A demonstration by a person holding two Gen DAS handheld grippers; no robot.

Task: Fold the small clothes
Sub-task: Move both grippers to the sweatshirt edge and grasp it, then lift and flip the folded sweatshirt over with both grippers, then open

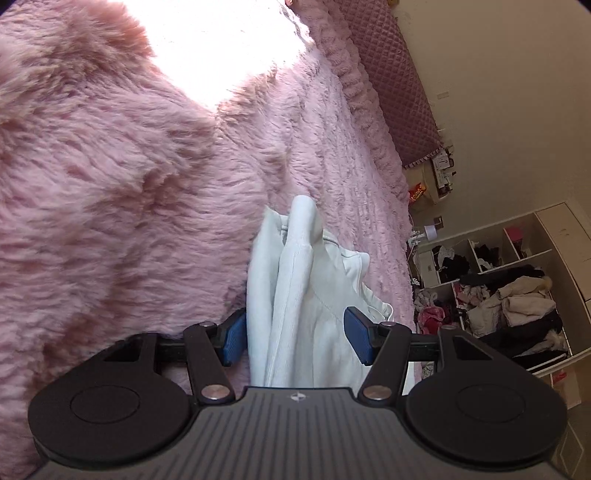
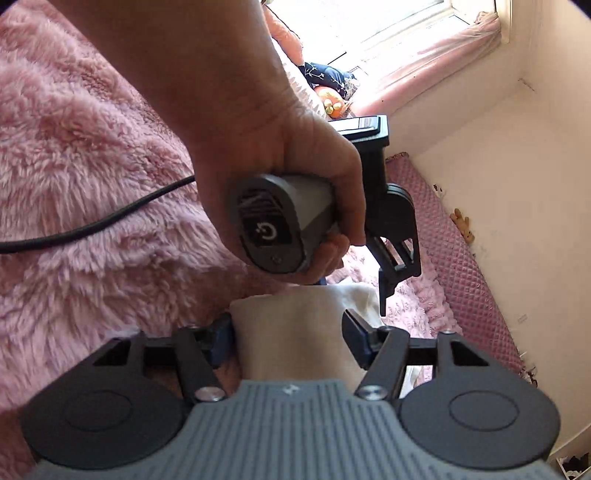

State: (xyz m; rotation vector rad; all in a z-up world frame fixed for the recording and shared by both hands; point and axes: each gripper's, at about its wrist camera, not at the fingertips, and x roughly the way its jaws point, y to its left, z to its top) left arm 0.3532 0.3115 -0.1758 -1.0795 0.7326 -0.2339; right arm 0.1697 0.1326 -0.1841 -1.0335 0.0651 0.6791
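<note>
A small white garment point(image 1: 303, 291) lies bunched in folds on the pink fluffy blanket point(image 1: 122, 177). My left gripper point(image 1: 295, 336) is open, its blue pads point(image 1: 233, 338) on either side of the garment's near end. In the right wrist view the same white cloth point(image 2: 288, 339) lies between the open jaws of my right gripper point(image 2: 290, 339). The person's hand holding the left gripper's handle point(image 2: 273, 225) fills the middle of that view, just beyond the cloth.
The pink blanket point(image 2: 74, 166) covers the bed. A quilted mauve headboard point(image 1: 399, 85) runs along the wall. Open white shelves point(image 1: 509, 288) stuffed with clothes stand past the bed. A black cable point(image 2: 92, 225) trails over the blanket. A window point(image 2: 388, 26) is at the top.
</note>
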